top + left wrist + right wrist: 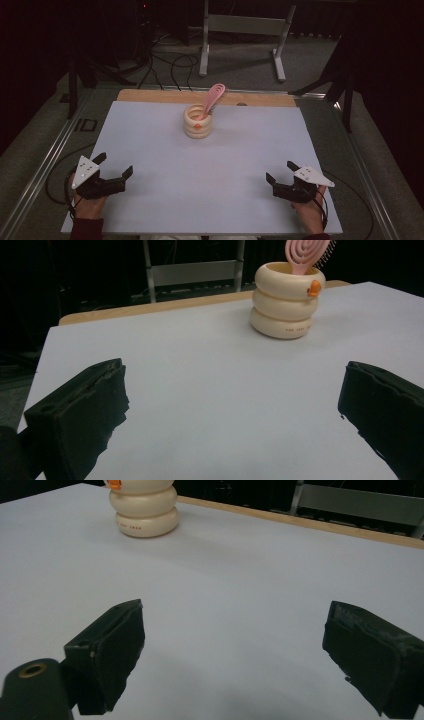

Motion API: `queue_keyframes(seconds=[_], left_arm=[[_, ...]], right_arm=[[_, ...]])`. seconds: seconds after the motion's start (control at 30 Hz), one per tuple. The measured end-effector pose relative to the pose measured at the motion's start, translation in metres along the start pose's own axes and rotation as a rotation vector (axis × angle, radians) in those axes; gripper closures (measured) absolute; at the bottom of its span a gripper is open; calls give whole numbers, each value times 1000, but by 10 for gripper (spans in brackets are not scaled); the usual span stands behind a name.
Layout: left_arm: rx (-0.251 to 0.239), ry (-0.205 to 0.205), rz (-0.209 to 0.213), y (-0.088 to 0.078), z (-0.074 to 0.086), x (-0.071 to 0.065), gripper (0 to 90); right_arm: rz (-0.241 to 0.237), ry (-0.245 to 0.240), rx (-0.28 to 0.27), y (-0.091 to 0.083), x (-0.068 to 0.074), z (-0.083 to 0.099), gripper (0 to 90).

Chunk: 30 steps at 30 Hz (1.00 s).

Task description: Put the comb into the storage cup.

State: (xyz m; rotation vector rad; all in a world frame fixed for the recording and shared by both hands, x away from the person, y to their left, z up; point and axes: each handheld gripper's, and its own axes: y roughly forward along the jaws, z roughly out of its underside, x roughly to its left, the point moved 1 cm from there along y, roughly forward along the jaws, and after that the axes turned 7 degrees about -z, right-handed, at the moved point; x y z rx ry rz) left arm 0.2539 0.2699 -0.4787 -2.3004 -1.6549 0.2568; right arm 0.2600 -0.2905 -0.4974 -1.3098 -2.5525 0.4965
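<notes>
Both grippers, left gripper (116, 165) and right gripper (280, 171), rest near-side with fingers wide and empty, while the pink spiral plastic hairbrush (212, 99) stands in the cream ringed ceramic holder (198, 121) at the white tabletop's (210, 170) far centre, best pinched by its head and lifted straight up.

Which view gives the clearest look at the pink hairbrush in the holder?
The left gripper view: the pink hairbrush shows its spiral head and bristles above the cream holder. The high view shows it small and leaning.
</notes>
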Motion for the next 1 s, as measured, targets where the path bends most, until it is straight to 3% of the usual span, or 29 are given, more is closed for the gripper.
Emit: queue_keyframes(seconds=[0.17, 0.47, 1.0], left_arm=[[6, 4, 10, 1, 2, -1, 1], [14, 14, 44, 4, 7, -7, 1], [12, 33, 44, 4, 9, -9, 0]], right_arm=[[6, 15, -17, -5, 2, 4, 98], [23, -5, -21, -5, 4, 5, 98], [22, 17, -26, -5, 0, 6, 97]])
